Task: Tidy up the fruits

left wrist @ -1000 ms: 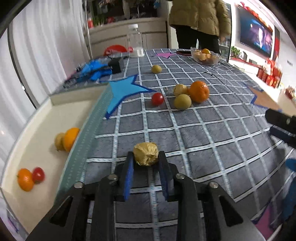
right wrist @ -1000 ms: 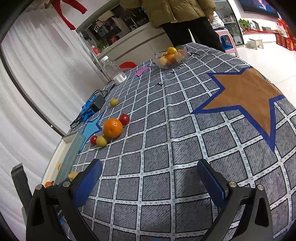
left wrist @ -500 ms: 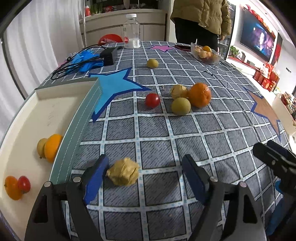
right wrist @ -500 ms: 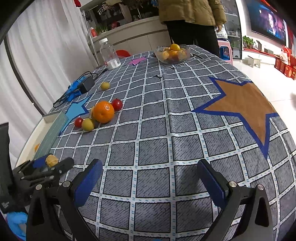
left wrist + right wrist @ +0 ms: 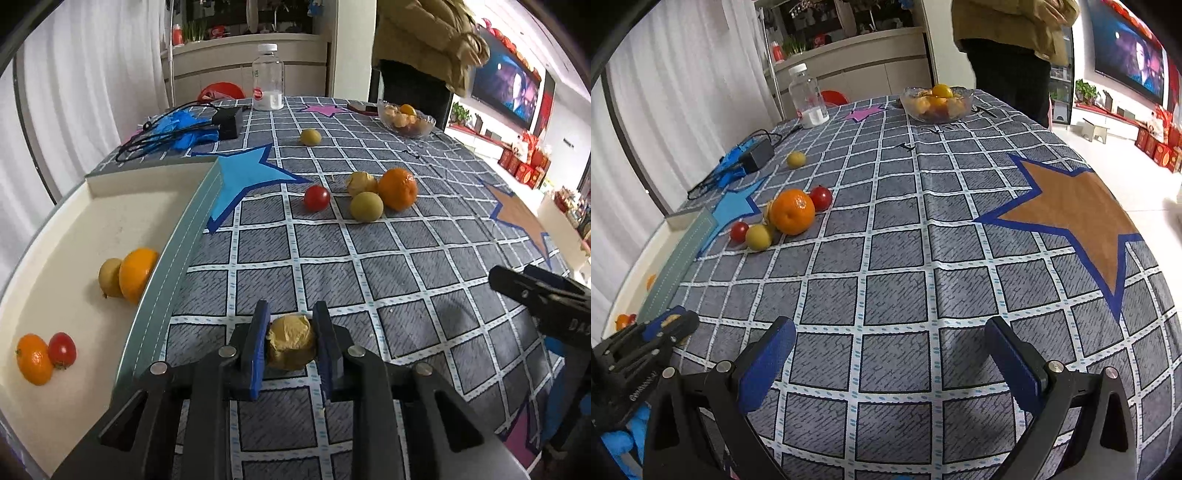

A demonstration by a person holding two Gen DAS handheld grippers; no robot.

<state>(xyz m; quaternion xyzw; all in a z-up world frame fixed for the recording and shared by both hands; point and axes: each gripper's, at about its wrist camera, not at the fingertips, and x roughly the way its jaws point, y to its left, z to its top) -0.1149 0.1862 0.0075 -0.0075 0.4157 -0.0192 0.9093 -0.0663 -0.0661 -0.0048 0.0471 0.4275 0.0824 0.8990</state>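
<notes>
Left gripper [image 5: 290, 341] clamped on a papery tan husked fruit [image 5: 291, 346], low over the checked tablecloth [image 5: 406, 280], just right of the white tray [image 5: 55, 221]. Right gripper [image 5: 890, 363] spread wide, nothing between the pads, near edge of table. Risks, as judged: the husk is thin and crumpled, so a hard squeeze may crush it, or the round fruit may slip out during the carry left. The tray's raised green rim [image 5: 177, 236] lies between; a low pass could knock the fruit loose. Inside, an orange [image 5: 137, 274] rests against that rim and could be bumped on release.
</notes>
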